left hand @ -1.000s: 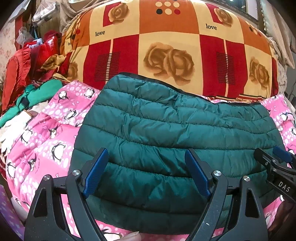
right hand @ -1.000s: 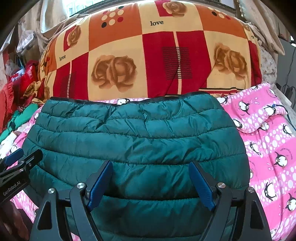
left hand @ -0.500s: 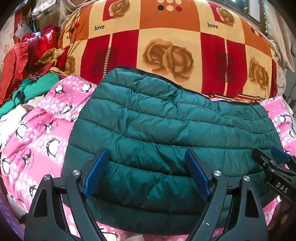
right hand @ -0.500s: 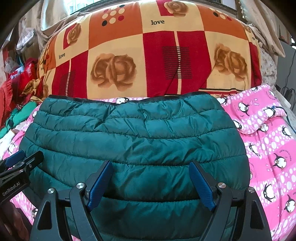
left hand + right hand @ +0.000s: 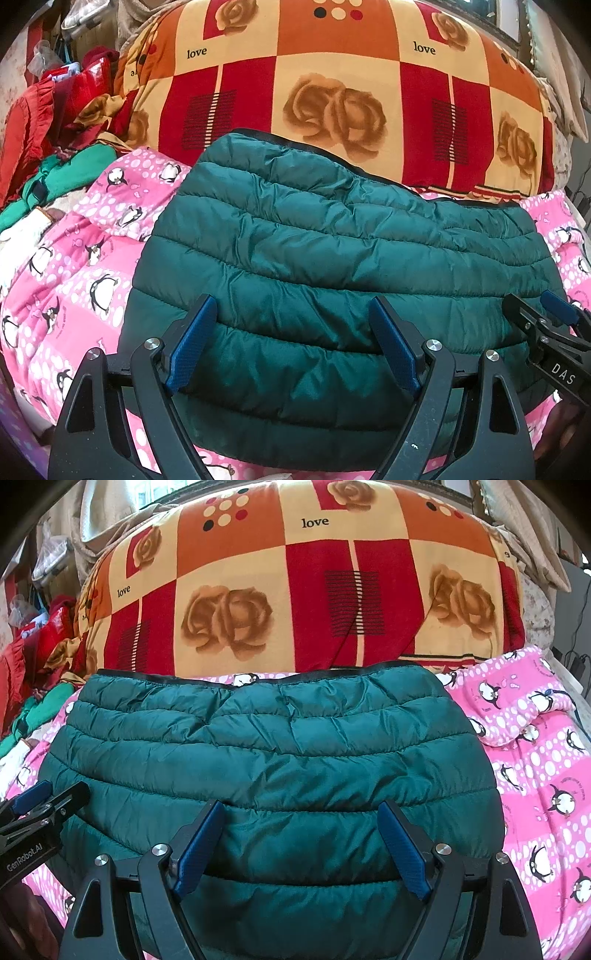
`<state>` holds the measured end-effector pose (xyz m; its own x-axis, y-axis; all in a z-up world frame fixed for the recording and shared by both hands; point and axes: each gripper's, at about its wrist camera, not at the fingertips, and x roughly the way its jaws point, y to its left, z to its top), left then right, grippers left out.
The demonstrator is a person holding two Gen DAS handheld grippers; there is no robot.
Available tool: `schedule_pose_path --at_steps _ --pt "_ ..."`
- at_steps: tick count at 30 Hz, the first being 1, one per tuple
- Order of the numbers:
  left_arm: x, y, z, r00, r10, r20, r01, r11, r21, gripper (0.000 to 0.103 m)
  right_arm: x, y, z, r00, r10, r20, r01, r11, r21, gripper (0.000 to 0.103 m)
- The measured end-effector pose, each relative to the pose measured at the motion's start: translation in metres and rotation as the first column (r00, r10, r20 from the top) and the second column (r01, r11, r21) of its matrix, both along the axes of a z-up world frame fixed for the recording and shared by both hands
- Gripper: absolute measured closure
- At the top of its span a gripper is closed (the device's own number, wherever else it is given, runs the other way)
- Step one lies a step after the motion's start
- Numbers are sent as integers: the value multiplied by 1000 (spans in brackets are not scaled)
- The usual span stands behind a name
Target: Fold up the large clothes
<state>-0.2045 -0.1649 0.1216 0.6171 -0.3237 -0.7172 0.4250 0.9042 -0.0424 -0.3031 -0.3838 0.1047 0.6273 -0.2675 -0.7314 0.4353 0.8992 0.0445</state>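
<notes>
Folded green puffer jacket [image 5: 273, 771] lies flat on pink penguin blanket [image 5: 546, 775]. R gripper [image 5: 301, 843] over jacket's near portion, jaws spread wide, nothing between them. L gripper [image 5: 46, 803] at jacket's left edge; jaw state unclear. Rose-print quilt [image 5: 295, 590] bundled just behind jacket. Red/green clothes [image 5: 33, 686] piled left of jacket.
</notes>
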Motion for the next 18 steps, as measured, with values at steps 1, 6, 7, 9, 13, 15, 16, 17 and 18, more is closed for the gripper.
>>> schedule_pose_path --at_steps 1,6,7,9,13,15,16,17,18 --pt "0 0 0 1000 0 1 0 1000 2 18 0 0 0 1000 0 0 0 1000 0 20" --pt "1 -1 -1 1000 1 0 -1 1000 4 18 1 0 -1 1000 0 1 0 1000 2 20" --pt "1 -1 -1 1000 1 1 -1 1000 4 18 1 0 -1 1000 0 1 0 1000 3 20" --pt "1 -1 -1 1000 -1 2 1 1000 5 18 1 0 -1 1000 1 1 -1 1000 2 20" --pt "1 -2 -1 1000 -1 6 1 1000 10 18 1 -1 0 1000 0 0 0 1000 2 20" --pt "1 -2 -1 1000 -1 5 1 1000 7 18 2 1 -1 1000 0 1 0 1000 4 20" --pt "1 -2 -1 1000 -1 5 1 1000 7 18 1 0 -1 1000 0 1 0 1000 3 20" --pt "1 -3 -1 1000 -2 5 1 1000 7 18 1 0 -1 1000 0 1 0 1000 3 20" --pt "1 -3 -1 1000 -2 5 2 1000 7 18 1 0 -1 1000 0 1 0 1000 3 20"
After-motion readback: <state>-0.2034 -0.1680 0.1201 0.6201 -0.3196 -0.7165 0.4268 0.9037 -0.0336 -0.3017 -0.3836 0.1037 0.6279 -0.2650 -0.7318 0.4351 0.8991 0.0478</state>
